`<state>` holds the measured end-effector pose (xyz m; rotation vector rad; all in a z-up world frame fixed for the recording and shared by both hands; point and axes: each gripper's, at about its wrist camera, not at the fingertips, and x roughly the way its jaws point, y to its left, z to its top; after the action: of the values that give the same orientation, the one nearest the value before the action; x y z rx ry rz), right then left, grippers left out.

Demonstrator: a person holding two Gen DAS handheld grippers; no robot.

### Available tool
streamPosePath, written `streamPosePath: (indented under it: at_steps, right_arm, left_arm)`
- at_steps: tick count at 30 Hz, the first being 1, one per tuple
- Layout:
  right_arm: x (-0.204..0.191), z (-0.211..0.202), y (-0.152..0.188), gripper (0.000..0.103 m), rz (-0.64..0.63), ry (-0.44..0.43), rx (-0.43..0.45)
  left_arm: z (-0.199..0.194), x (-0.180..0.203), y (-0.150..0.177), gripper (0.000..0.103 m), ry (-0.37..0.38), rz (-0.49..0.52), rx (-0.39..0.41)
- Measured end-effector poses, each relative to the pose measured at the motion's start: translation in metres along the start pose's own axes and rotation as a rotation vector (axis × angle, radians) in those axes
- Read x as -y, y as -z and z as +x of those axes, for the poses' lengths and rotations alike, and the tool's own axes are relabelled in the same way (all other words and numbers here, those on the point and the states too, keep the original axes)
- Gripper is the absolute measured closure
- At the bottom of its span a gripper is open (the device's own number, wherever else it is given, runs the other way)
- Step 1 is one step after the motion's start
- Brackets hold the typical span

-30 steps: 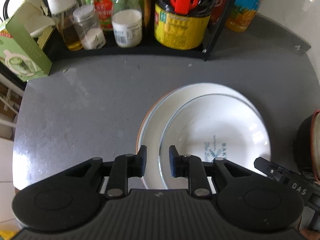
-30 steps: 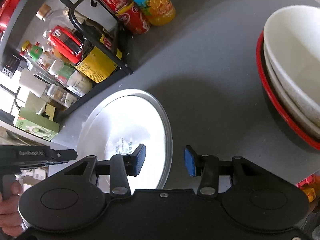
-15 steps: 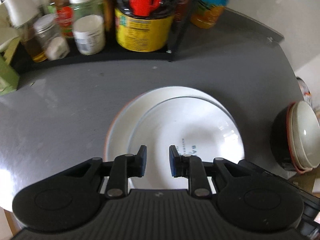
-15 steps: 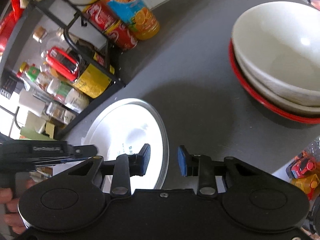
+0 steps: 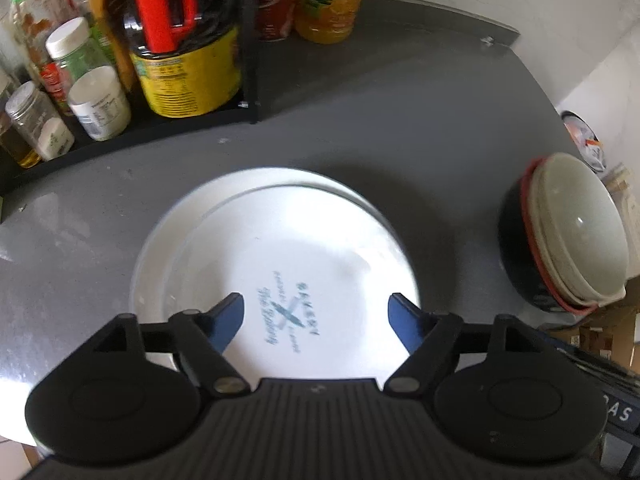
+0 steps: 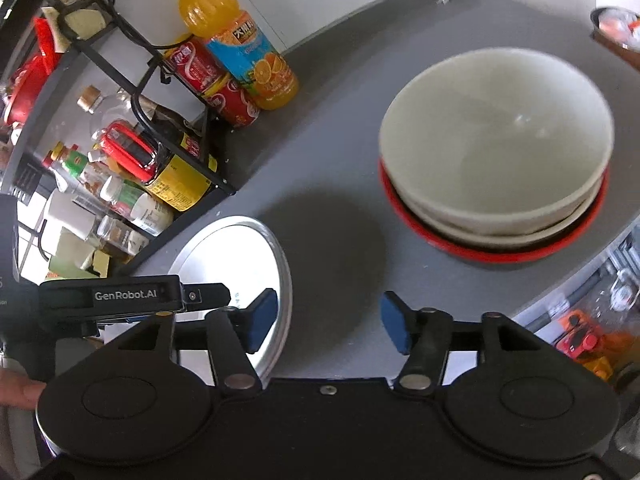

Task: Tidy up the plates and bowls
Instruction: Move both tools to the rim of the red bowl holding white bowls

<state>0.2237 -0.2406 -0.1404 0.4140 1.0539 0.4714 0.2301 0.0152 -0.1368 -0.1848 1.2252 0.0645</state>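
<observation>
Two stacked white plates [image 5: 280,240] lie on the grey table, the top one with a blue print in its middle; they also show in the right wrist view [image 6: 232,256]. My left gripper [image 5: 316,320] is open and empty, just above the near part of the plates. A stack of pale bowls in a black bowl with a red rim [image 5: 568,232] stands at the right; in the right wrist view this stack [image 6: 496,148] is ahead and to the right. My right gripper [image 6: 328,320] is open and empty over bare table between plates and bowls.
A black wire rack [image 5: 248,40] with jars, sauce bottles and a yellow-labelled jug stands along the back left. Red cans [image 6: 224,88] and an orange juice bottle [image 6: 240,44] stand beside it. The table edge [image 6: 580,280] runs close behind the bowls.
Both grippers have opened wide from nearly shut. The left one swung right, bringing the bowl stack into its view. The right one drew back, and the bowls now sit farther in.
</observation>
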Motion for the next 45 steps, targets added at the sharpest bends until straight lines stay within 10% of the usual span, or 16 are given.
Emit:
streamPosePath:
  at_steps: [15,45]
  right_arm:
    - [0.033,-0.050,-0.006,0.004,-0.097,0.021,0.075]
    - [0.133,-0.115,-0.038,0.000,-0.044,0.047,0.135]
  left_arm:
    - [-0.032,0.068,0.036,0.024,0.009,-0.057,0.044]
    - [-0.055,0.167,0.041,0.024,0.014,-0.161,0.137]
